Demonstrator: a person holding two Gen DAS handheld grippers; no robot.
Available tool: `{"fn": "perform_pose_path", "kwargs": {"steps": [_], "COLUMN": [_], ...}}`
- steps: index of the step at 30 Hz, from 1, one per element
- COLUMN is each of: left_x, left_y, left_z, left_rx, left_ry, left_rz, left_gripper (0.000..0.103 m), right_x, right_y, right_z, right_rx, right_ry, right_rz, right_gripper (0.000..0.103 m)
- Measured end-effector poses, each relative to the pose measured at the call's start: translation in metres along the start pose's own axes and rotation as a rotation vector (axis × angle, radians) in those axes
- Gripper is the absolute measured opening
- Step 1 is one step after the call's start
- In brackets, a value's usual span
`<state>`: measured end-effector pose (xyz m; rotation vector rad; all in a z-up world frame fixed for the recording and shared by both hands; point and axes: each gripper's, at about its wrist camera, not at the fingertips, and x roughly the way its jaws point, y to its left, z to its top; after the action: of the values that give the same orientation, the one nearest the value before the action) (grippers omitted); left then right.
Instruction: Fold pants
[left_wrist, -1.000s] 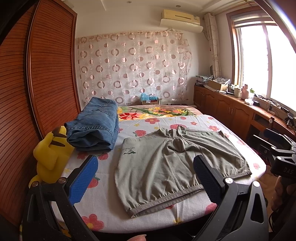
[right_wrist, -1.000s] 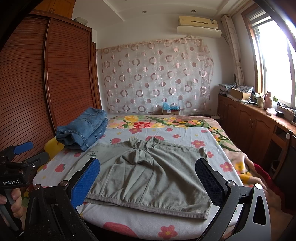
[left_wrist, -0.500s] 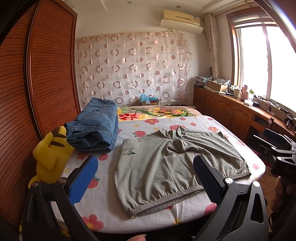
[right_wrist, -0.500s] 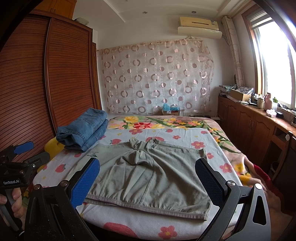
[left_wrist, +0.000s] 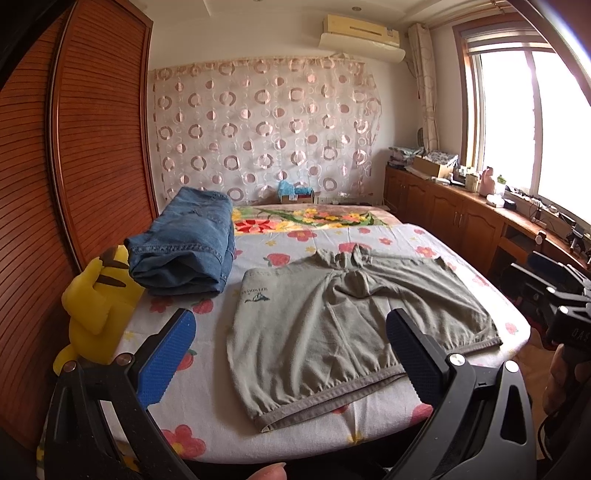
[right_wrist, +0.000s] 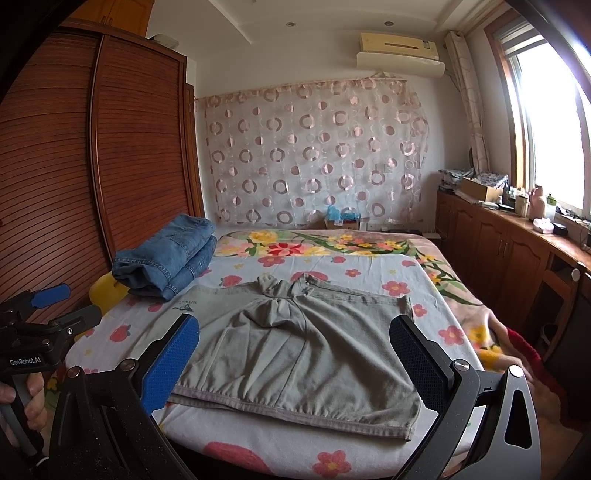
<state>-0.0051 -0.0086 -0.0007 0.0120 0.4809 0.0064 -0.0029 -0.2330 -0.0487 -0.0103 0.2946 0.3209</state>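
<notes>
Daylight from the window (left_wrist: 524, 122) falls across a bedroom where a bed (left_wrist: 406, 236) with a flowered sheet fills the middle of both views. Grey-green pants (left_wrist: 332, 325) lie spread flat on the near part of the sheet, waistband toward the near edge of the bed and legs reaching toward the far wall, with some bunched cloth at the middle of the far side; in the right wrist view the same pants (right_wrist: 295, 350) sit square ahead. The left gripper (left_wrist: 290, 354) hangs above the near edge of the bed with its blue-padded fingers spread wide, holding nothing. The right gripper (right_wrist: 295, 360) is likewise spread wide and empty, poised over the waistband. Beside the pants, toward the wooden wardrobe (left_wrist: 92, 147), rests a folded stack of blue jeans (left_wrist: 184, 251), apart from them. A yellow plush toy (left_wrist: 96, 310) sits at the bed's edge just by the jeans. A circle-patterned curtain (left_wrist: 266, 129) covers the far wall beneath an air conditioner (left_wrist: 360, 33), and wooden cabinets (left_wrist: 461, 218) run under the window.
</notes>
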Motion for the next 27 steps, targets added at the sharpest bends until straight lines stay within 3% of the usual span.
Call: {"fn": "perform_pose_path", "kwargs": {"steps": [16, 27], "left_x": [0.044, 0.066], "left_y": [0.019, 0.039], "left_z": [-0.028, -0.055], "left_rx": [-0.032, -0.043], "left_ry": [0.127, 0.221], "left_rz": [0.014, 0.008], "left_gripper": [0.103, 0.103], "right_x": [0.025, 0.042], "right_y": [-0.016, -0.021], "right_z": [-0.008, -0.020], "right_rx": [-0.020, -0.050], "right_ry": [0.092, 0.210], "right_rz": [0.005, 0.000], "right_gripper": [0.103, 0.100]}}
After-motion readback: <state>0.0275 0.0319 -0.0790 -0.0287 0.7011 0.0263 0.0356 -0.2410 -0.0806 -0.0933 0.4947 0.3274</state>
